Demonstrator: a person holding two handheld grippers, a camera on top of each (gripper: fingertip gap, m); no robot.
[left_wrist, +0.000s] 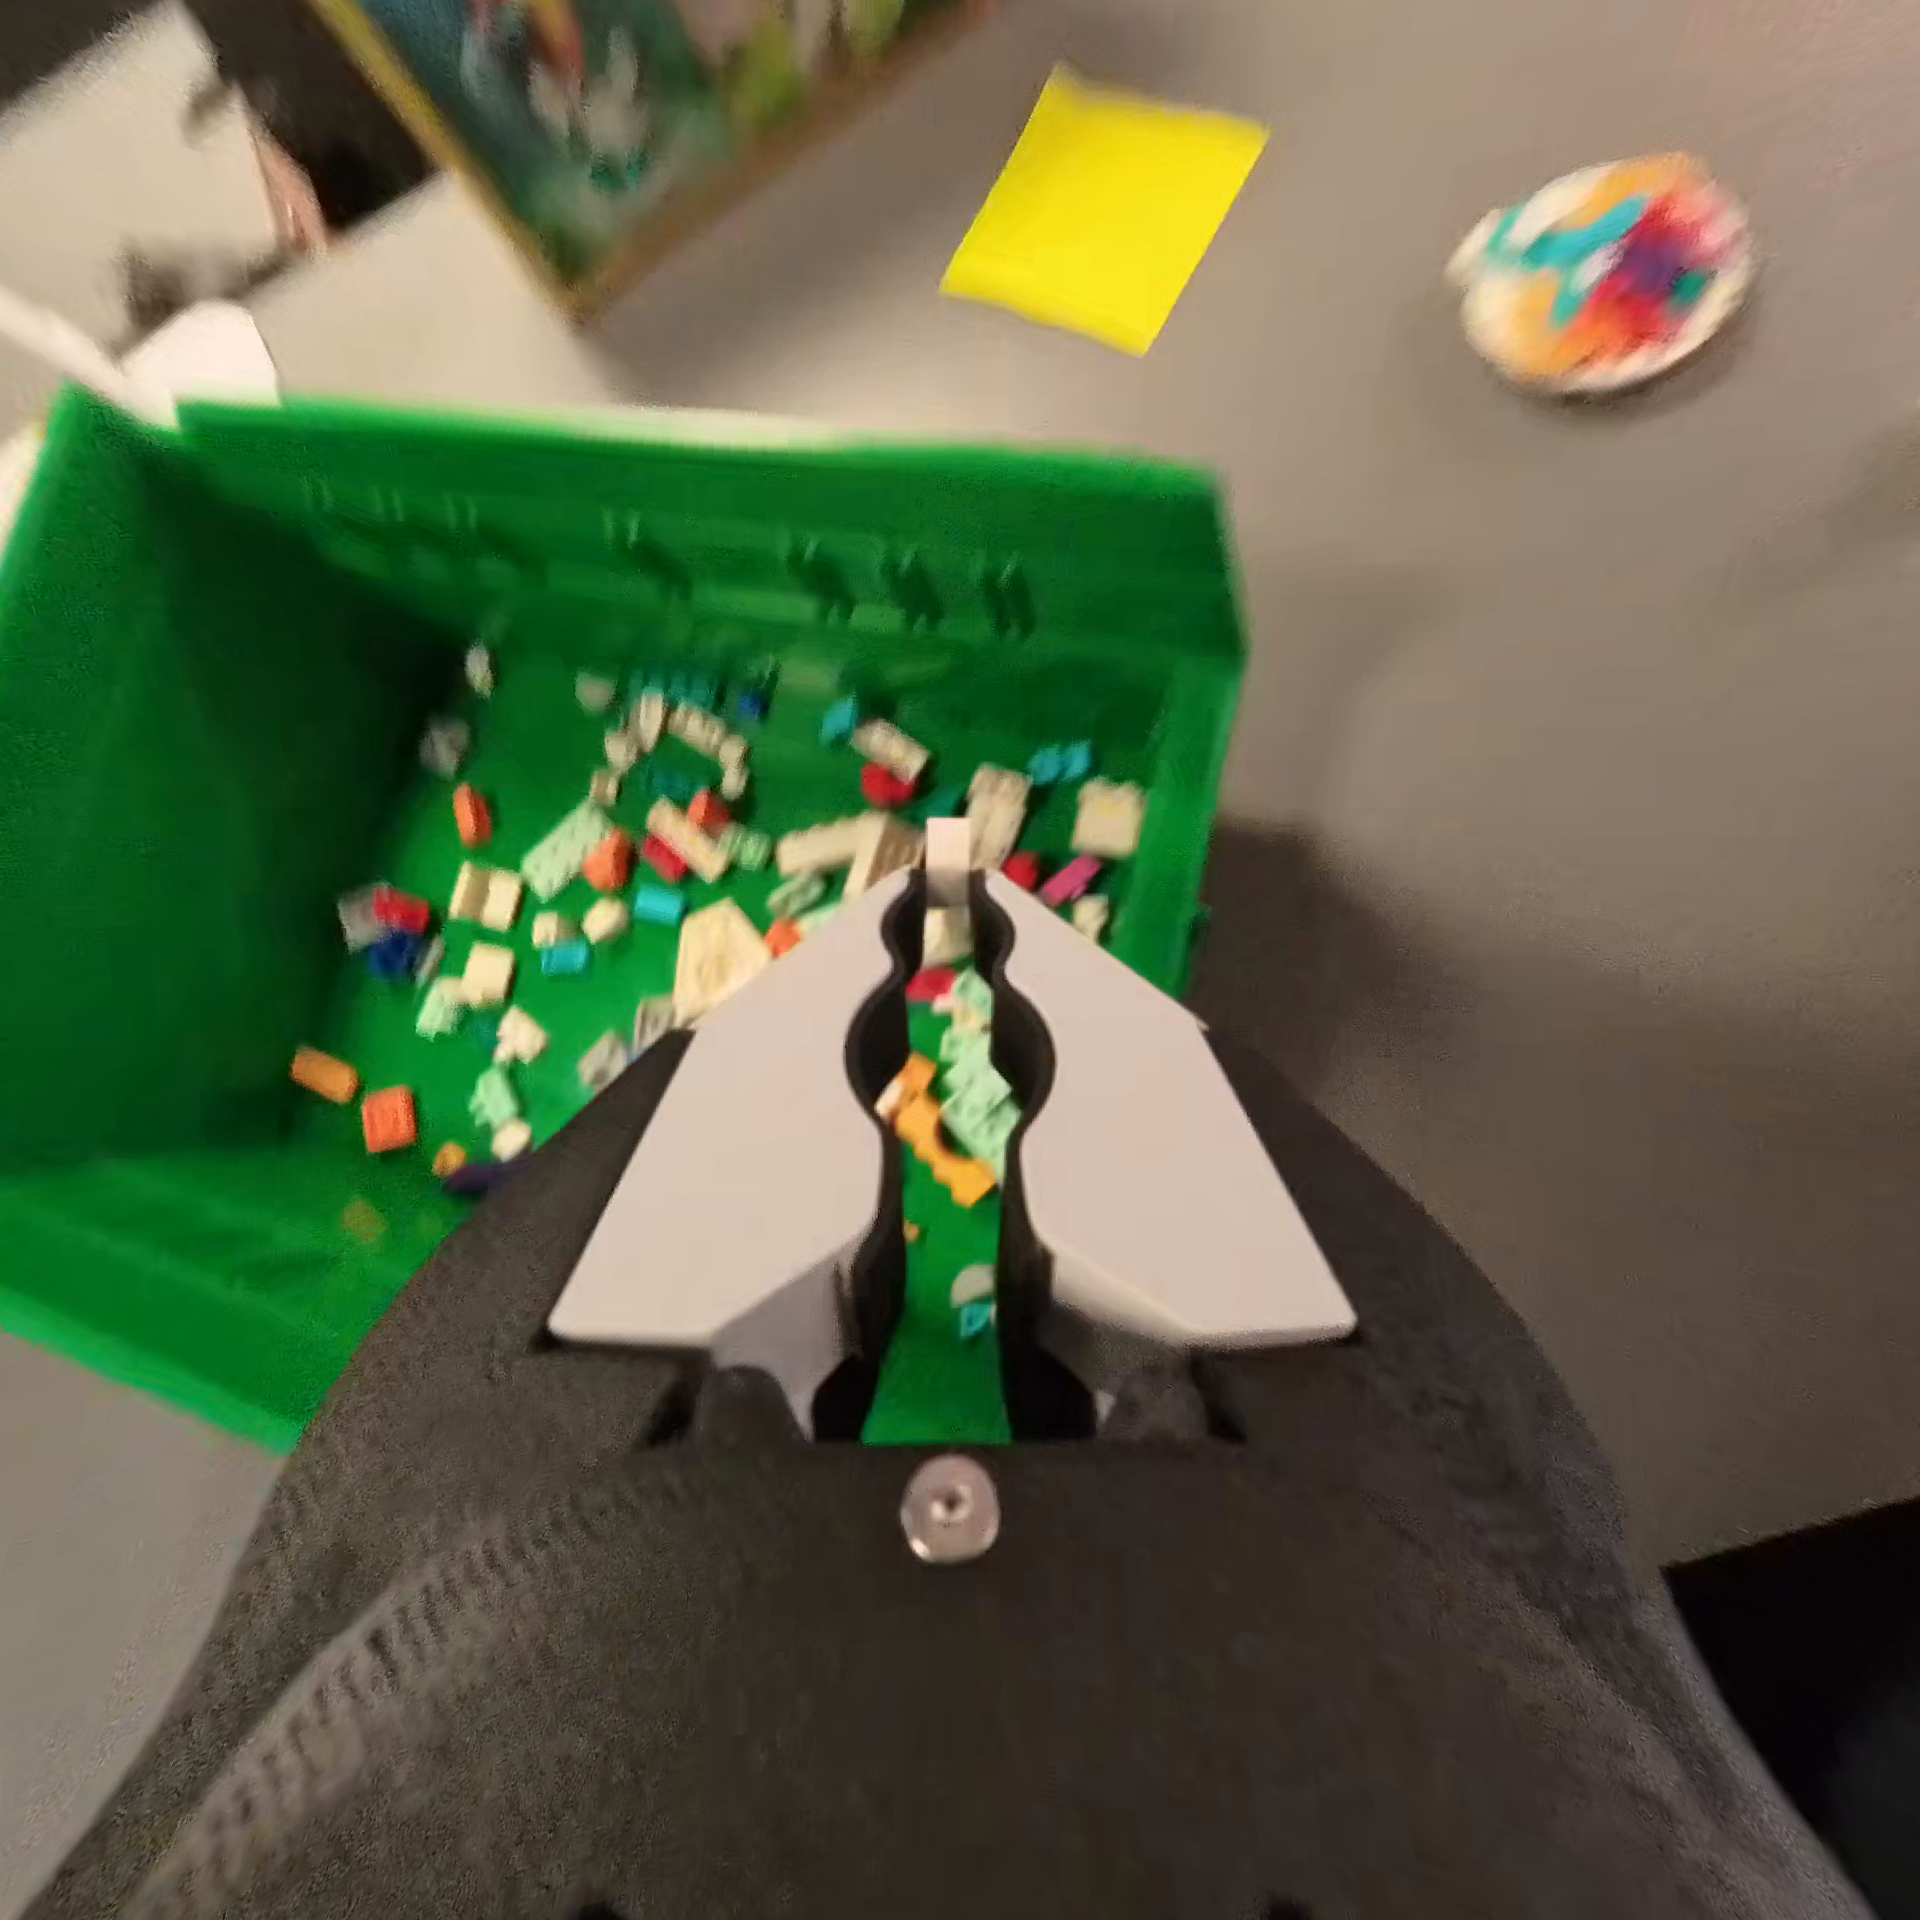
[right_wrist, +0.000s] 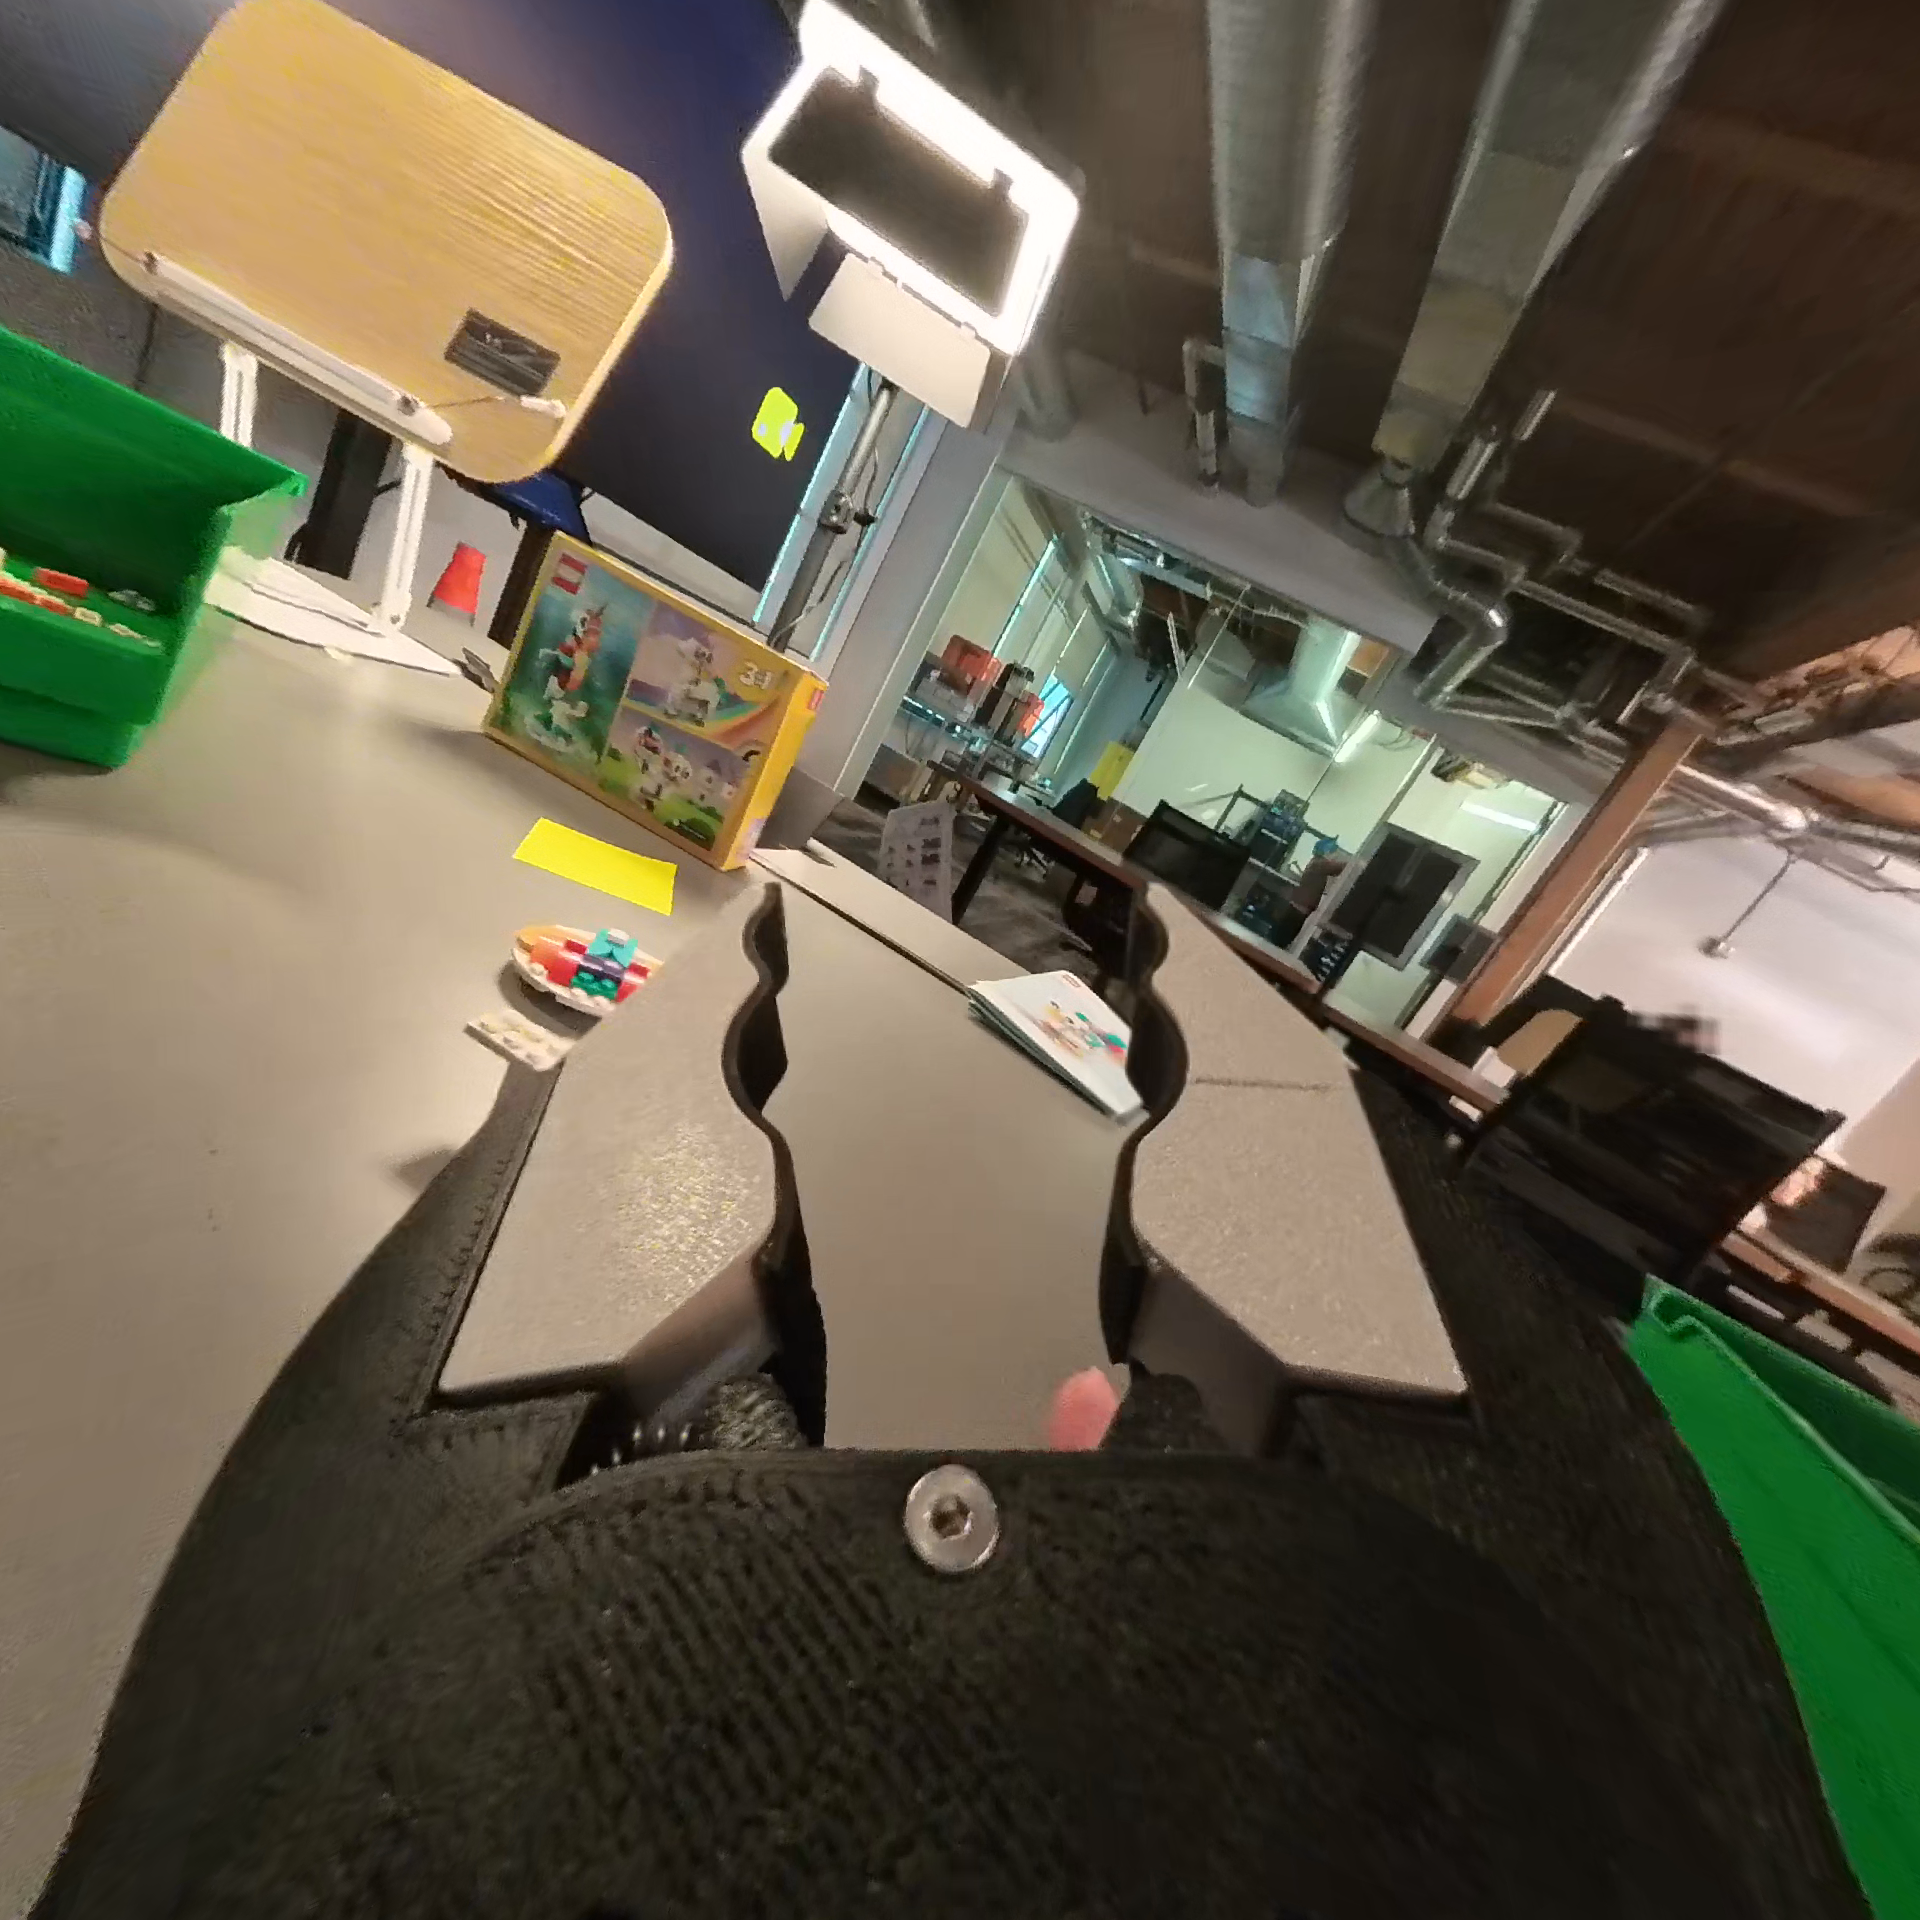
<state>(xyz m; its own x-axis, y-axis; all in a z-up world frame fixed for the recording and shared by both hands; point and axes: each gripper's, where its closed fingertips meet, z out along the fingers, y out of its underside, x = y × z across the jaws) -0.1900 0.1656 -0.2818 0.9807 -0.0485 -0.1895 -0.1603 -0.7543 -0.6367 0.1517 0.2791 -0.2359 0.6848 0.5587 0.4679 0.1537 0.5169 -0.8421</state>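
Observation:
My left gripper is shut on a small white brick that sticks out past its tips. It hovers over the right part of a green bin whose floor holds several loose bricks in white, orange, red, blue and mint. The view is blurred. My right gripper is open and empty, low over the grey table. A booklet lies just beyond its right finger. A small plate with a colourful brick build and a flat white studded piece lie left of its left finger.
A yellow sheet and the plate lie on the table beyond the bin. A toy box stands behind the yellow sheet. The green bin shows at far left, another green bin at lower right. Spacing between my two grippers at the tips: around 35 cm. From my right tips it is roughly 15 cm to the small plate; from my left, 25 cm. Look for it in the left wrist view too.

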